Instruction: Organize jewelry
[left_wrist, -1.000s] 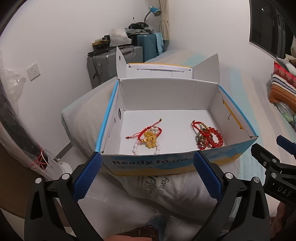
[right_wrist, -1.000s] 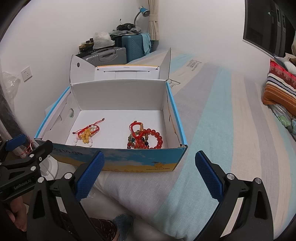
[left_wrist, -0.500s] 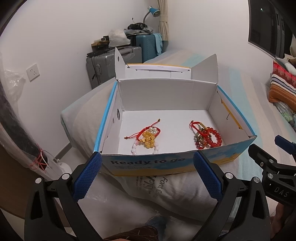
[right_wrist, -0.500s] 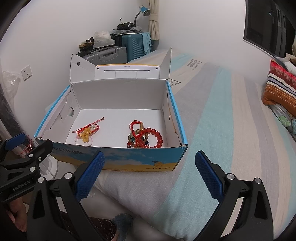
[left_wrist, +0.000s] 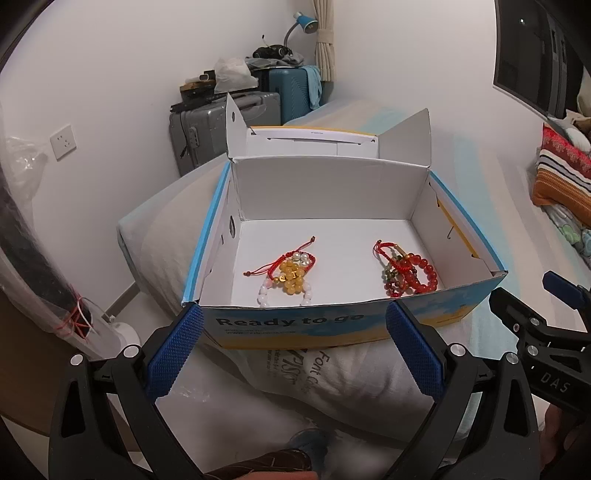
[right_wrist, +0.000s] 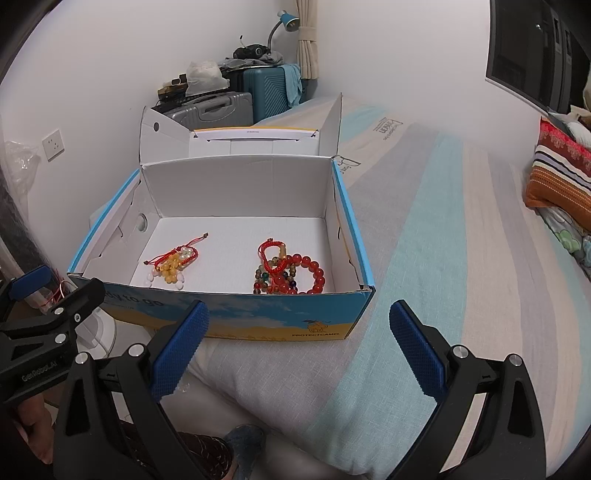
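Observation:
An open blue and white cardboard box (left_wrist: 332, 325) (right_wrist: 236, 317) stands on the bed. Inside it on the left lies a pile of yellow and white bead bracelets with red cord (left_wrist: 291, 275) (right_wrist: 171, 264). On the right lies a pile of red and dark bead bracelets (left_wrist: 408, 271) (right_wrist: 291, 273). My left gripper (left_wrist: 295, 347) is open and empty, held just in front of the box's near wall. My right gripper (right_wrist: 299, 345) is open and empty, in front of the box's right near corner. Each gripper shows at the edge of the other's view.
The bed has a striped grey and teal cover (right_wrist: 443, 258). Suitcases (left_wrist: 221, 118) stand against the far wall. A striped cushion (right_wrist: 557, 177) lies at the right. A plastic-wrapped black object (left_wrist: 33, 258) leans at the left. A white pillow (left_wrist: 295, 373) lies under the box.
Both grippers have shifted very slightly relative to the box. The jaws stay open and the bracelets have not moved.

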